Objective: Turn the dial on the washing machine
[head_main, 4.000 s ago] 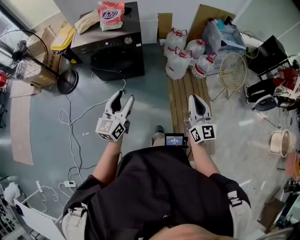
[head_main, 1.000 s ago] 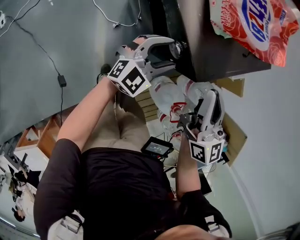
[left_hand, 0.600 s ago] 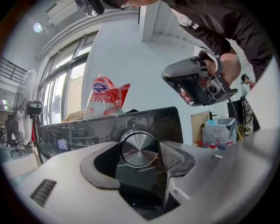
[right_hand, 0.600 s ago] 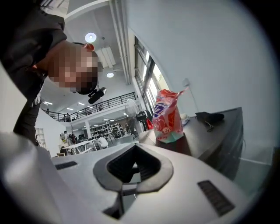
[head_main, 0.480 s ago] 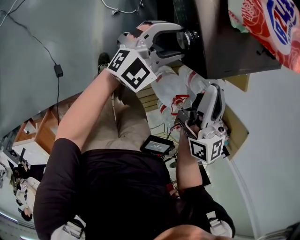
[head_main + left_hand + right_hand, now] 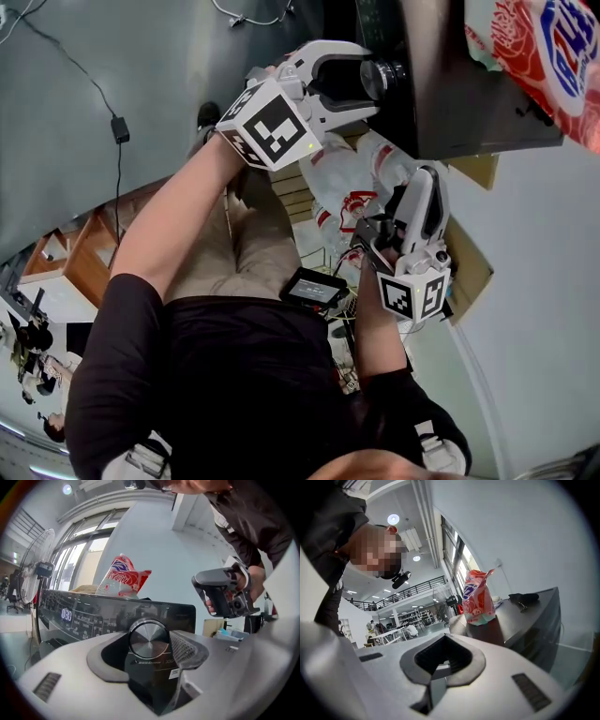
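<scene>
Brushed-metal dial (image 6: 148,638) on the dark washing machine (image 6: 84,616) sits between the jaws of my left gripper (image 6: 356,80). I see the jaws spread to either side of it, one pad close against its rim, the other clear. My right gripper (image 6: 440,667) hangs away from the machine, jaws together on nothing. A red detergent bag (image 6: 123,577) stands on the machine's top.

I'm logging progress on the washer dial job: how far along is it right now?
Done: the left hand-held gripper is at the washing machine, its open jaws straddling the dial. In hand: the grasp, not yet closed; a gap shows at the dial's left side. Left: grip the dial and turn it. The right hand-held gripper is shut, empty, and held off to the side.
</scene>
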A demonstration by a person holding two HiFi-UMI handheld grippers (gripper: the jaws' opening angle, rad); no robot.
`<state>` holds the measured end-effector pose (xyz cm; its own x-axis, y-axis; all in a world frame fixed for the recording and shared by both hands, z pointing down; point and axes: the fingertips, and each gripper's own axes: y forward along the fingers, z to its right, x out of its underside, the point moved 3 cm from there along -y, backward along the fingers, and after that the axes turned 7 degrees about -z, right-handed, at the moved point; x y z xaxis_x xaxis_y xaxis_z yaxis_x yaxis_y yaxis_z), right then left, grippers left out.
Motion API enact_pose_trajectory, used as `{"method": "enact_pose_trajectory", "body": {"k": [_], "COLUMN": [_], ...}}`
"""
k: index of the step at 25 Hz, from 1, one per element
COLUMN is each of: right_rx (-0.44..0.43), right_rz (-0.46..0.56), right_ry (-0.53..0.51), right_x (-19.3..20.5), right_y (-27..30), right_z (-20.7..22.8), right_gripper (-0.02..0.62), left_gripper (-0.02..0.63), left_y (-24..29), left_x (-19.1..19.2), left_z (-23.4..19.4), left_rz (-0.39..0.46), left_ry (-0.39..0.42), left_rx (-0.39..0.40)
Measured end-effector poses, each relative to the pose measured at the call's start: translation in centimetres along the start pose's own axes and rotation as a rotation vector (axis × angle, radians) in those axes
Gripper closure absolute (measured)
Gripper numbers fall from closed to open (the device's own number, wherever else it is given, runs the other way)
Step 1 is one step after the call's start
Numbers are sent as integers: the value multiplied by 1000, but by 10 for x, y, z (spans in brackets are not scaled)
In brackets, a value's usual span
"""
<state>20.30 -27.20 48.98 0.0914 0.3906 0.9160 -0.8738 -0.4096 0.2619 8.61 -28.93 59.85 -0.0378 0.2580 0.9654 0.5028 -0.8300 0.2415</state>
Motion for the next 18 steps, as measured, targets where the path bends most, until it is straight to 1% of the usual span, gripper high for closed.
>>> {"method": "enact_pose_trajectory", "body": {"k": [5, 9, 18], "right_rx": [-10, -23, -23], "right_rz": [-3, -11, -15], "right_ry": [13, 20, 33], "right_x": [3, 6, 10], "right_y": [1, 2, 2], "right_z": [-4, -7, -7], "right_gripper": [594, 594, 594], "left_gripper": [344, 345, 345], "left_y": [-1, -1, -2], "left_x": [-2, -1, 1], "left_z": [-3, -6, -9], "left_rz": [18, 44, 87], "left_ry": [-115, -228, -395], "left_rx": [17, 37, 60]}}
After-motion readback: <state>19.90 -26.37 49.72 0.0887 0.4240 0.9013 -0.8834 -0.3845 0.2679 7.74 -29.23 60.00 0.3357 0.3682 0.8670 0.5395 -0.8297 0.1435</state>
